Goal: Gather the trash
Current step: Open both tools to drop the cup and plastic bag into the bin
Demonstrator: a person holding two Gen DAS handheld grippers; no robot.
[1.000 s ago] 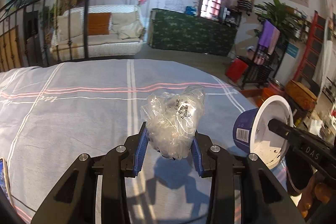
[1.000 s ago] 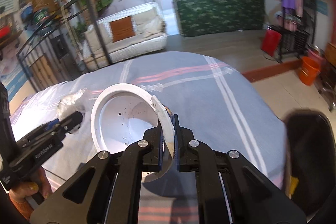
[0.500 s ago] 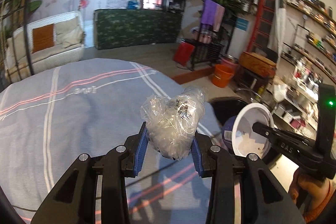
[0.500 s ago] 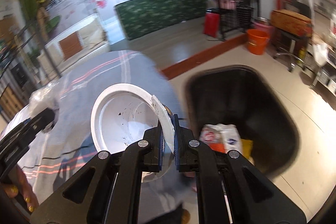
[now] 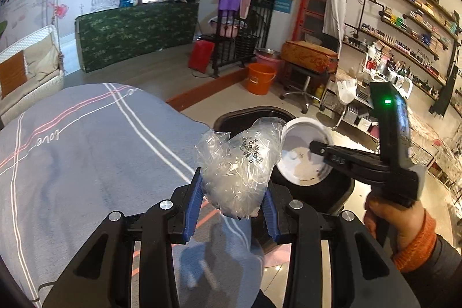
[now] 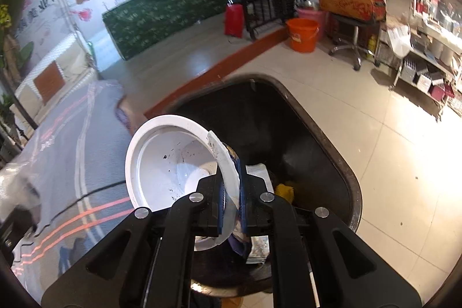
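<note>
- Already, both pieces are picked up: left gripper (image 5: 231,207) clamps the crumpled plastic bag (image 5: 239,163); right gripper (image 6: 231,204) pinches the paper bowl (image 6: 173,160).
- Left: release both into the black bin (image 6: 317,129).

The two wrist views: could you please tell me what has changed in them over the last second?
Both tongs swung off the striped bed cover toward the black bin, which was out of view before. The right tongs now hold the white cup over its opening; the left tongs carry the crumpled clear plastic to its edge. Both grips are unchanged; nothing has been dropped.
</note>
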